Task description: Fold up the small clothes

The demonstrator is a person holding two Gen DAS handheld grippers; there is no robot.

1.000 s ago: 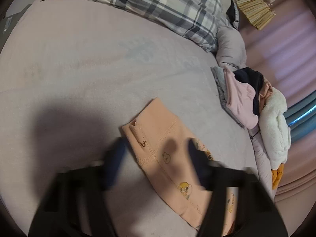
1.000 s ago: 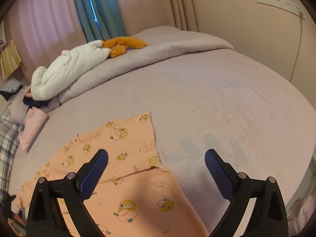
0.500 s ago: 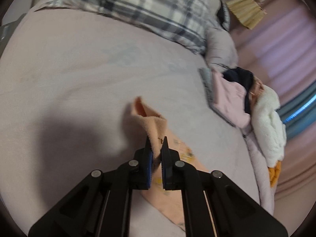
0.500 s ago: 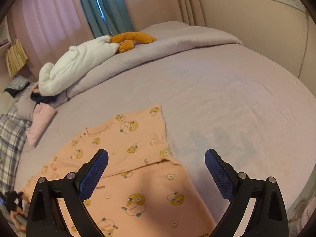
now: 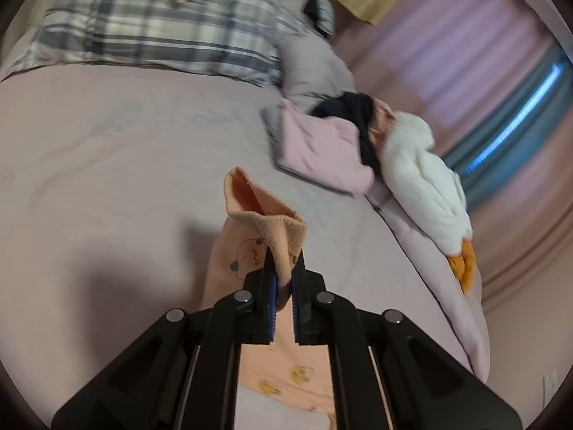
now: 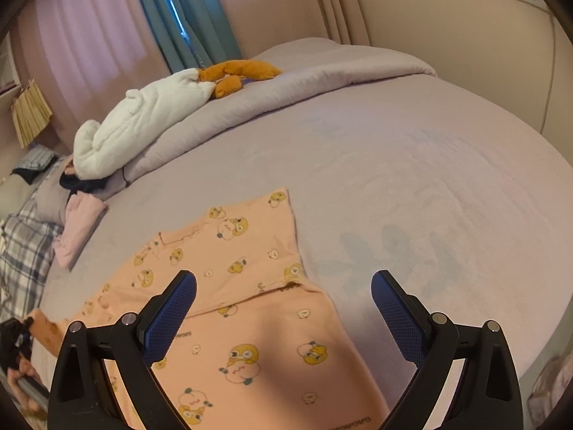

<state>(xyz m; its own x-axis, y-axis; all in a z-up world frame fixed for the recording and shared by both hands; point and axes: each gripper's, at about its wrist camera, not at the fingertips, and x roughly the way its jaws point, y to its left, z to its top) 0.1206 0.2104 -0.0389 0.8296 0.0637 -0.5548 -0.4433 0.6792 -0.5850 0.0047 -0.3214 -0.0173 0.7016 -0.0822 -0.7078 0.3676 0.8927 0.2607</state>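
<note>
Peach-orange cotton child's garment printed with yellow cartoon chicks (image 6: 229, 308): spread flat on the lilac bed sheet (image 6: 412, 186), save for one edge lifted clear of the sheet.

Left gripper (image 5: 283, 283): black frame, blue pads; jaws narrowed tight on the raised edge of the garment (image 5: 265, 229), the cloth bunched and standing up between the pads. Tool angled downward toward the sheet (image 5: 107, 165). In the right wrist view it shows at the garment's far left corner (image 6: 18, 337), with part of the person's hand below it.

Right gripper (image 6: 283, 304): jaws spread wide, nothing between them; poised above the garment's near half, tilted steeply down, not touching the cloth.

Beyond the garment, toward the curtains: folded pale pink cloth (image 5: 318, 147), dark navy item (image 5: 354, 111), white plush toy with orange feet (image 6: 143, 118), grey plaid pillow (image 5: 161, 25).
</note>
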